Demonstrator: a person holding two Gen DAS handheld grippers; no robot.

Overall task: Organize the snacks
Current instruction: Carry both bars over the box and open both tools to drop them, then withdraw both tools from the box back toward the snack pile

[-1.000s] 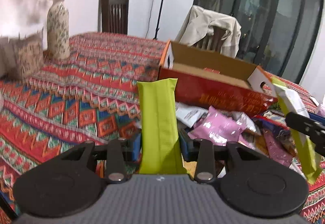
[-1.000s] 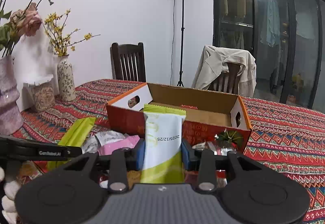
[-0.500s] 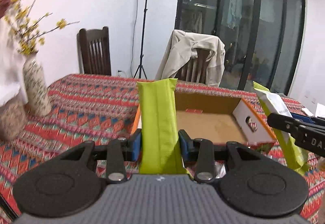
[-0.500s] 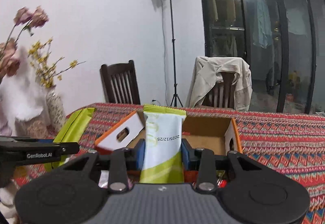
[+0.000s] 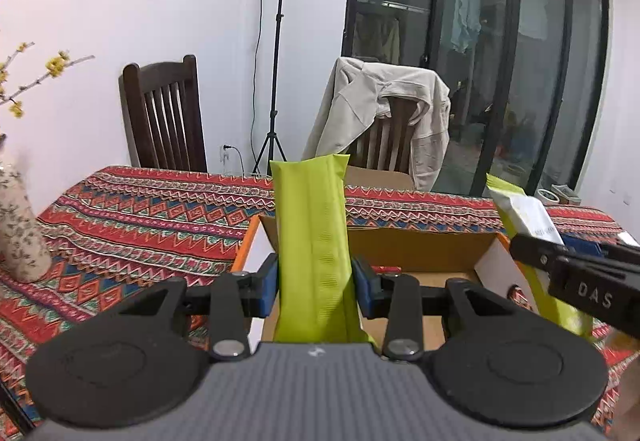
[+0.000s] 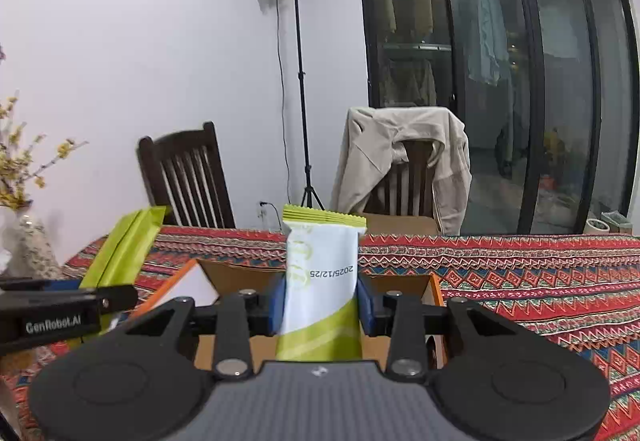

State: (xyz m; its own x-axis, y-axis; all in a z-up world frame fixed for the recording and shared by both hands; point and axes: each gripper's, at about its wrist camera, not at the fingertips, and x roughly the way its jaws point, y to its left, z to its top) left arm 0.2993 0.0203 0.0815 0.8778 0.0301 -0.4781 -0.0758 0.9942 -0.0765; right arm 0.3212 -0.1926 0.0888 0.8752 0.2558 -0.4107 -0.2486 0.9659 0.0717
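My left gripper is shut on a plain lime-green snack packet that stands upright between its blue pads, over the near edge of the open cardboard box. My right gripper is shut on a white and green snack packet with a printed date, also held upright above the box. The box has orange edges and a brown inside. Each gripper shows in the other's view: the right one at the right edge, the left one at the left edge, both with their packets.
The box sits on a table with a red patterned cloth. A patterned vase with yellow flowers stands at the left. Behind the table are two dark wooden chairs, one draped with a beige jacket, a light stand and glass doors.
Both grippers have risen and moved forward from the snack pile to above the open box, each keeping its packet. The loose snacks in front of the box have dropped out of view.
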